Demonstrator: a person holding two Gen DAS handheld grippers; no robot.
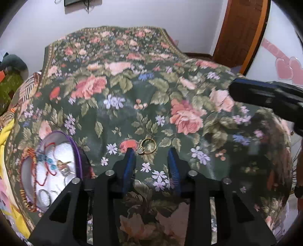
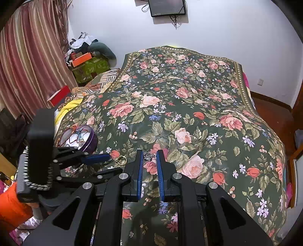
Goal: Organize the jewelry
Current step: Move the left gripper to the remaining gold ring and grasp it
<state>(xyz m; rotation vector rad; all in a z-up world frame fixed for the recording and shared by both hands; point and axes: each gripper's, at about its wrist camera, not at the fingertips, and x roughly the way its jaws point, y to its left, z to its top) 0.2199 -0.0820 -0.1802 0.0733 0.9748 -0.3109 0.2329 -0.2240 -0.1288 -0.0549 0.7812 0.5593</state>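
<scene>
Bedroom, white walls, bed under a dark green floral bedspread (image 2: 189, 106), striped curtain (image 2: 28, 56) on the far left, wall monitor (image 2: 167, 7) up top. My left gripper (image 1: 151, 153) sits low over the bedspread with its blue-padded fingers spread apart, nothing between them. Gold ring (image 1: 147, 146) with a small pale stone lies flat on the fabric just ahead of the fingertips, nearer the left finger, not pinched. Same ring seen from the right wrist, just past my left gripper's tip.

My right gripper (image 2: 148, 155) has its fingers parted too, narrower gap. Small silver jewelry piece (image 2: 148, 156) sits right at the tips between them; cannot tell if the pads touch it or whether it rests on the cloth.

Round purple jewelry tin (image 1: 75, 151) stands on the bedspread to the left, white lining, holding a red beaded strand (image 1: 43, 170), a blue beaded piece (image 1: 45, 159) and silver rings (image 1: 45, 197). Clutter pile (image 2: 87, 58) in the corner by the curtain.
</scene>
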